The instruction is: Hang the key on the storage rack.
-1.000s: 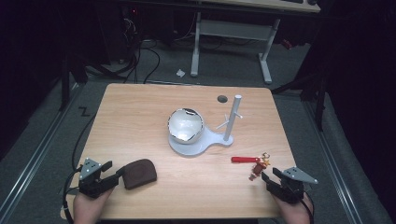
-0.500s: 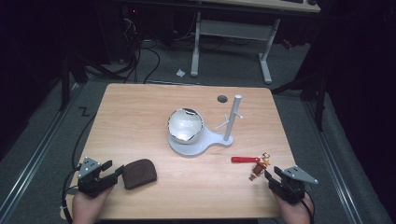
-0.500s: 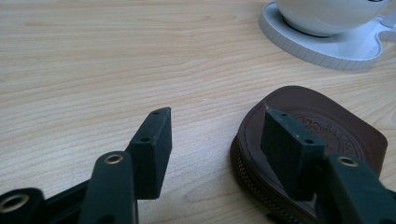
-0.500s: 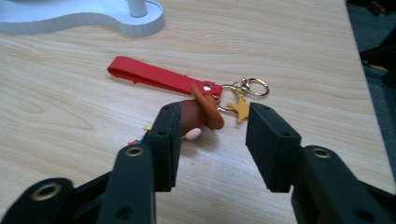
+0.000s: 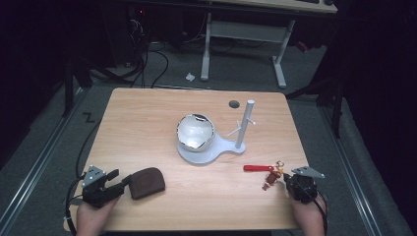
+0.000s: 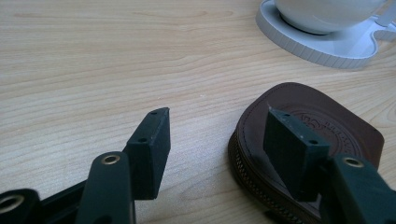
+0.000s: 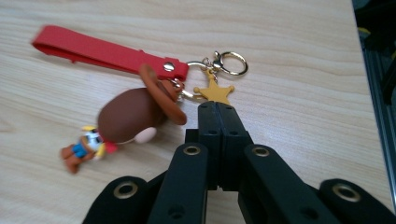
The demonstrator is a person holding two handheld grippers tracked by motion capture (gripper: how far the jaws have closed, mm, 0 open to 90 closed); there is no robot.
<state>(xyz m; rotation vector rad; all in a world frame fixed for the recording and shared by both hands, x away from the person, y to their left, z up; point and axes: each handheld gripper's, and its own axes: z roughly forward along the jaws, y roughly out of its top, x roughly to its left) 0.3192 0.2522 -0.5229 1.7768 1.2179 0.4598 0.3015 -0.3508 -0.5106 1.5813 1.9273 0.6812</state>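
Observation:
A brown leather zip pouch [image 5: 146, 182] lies flat near the table's front left. My left gripper [image 5: 118, 180] rests just left of it, open. In the left gripper view the left gripper [image 6: 219, 123] has one jaw over bare wood and the other above the pouch's [image 6: 322, 123] near edge. At the front right lies a keychain [image 5: 268, 174] with a red strap [image 7: 102, 51], a cowboy figure [image 7: 128, 116], a gold star [image 7: 214, 92] and a clasp ring [image 7: 231, 63]. My right gripper [image 7: 217, 109] is shut, with its tips just short of the star, holding nothing.
A white round bowl [image 5: 195, 132] sits on a white stand base [image 5: 223, 147] with an upright post [image 5: 245, 123] at the table's middle. A small dark hole [image 5: 234, 104] lies near the far edge. The table edge [image 7: 359, 93] runs close on the right.

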